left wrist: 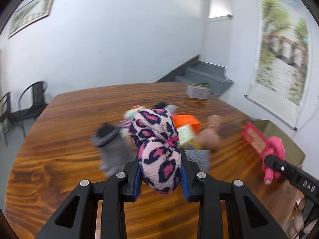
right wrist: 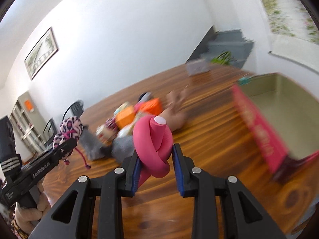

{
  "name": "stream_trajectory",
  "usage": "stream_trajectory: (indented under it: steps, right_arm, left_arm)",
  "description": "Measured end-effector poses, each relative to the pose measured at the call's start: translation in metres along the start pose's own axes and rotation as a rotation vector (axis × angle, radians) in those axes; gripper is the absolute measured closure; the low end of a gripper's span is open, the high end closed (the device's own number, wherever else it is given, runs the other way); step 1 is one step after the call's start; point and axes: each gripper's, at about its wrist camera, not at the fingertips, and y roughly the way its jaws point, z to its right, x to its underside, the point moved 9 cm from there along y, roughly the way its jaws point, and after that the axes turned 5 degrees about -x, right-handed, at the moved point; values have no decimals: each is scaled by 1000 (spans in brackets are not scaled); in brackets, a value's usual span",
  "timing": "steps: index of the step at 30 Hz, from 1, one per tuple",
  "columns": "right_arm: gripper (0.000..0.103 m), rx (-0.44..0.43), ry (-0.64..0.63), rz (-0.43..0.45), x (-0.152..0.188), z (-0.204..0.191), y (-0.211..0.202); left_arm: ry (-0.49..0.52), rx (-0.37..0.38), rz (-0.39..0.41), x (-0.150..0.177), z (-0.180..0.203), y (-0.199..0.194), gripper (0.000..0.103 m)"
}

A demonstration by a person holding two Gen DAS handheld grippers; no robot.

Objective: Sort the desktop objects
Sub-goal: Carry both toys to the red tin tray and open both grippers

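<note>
Leopard-print plush (left wrist: 159, 149) in left tongs (left wrist: 161, 176), right tongs (left wrist: 273, 160) lettered "DAS"

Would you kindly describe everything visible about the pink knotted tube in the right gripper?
The pink knotted tube looks like smooth, soft foam, tied in one loose overhand knot. One cut end points up, showing a pale flat face. The right gripper is shut on the knot's sides, holding it above the wooden table, near the red-sided box.
</note>
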Motion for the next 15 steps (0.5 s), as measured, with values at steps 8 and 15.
stream_trajectory:
  steps: [8, 15]
  right_arm:
    - [70, 177, 69, 138, -37, 90, -61]
    - [70, 294, 114, 175, -53, 148, -89]
  left_arm:
    - [144, 166, -53, -4, 111, 22, 70]
    - [191, 341, -59, -26, 198, 30, 70]
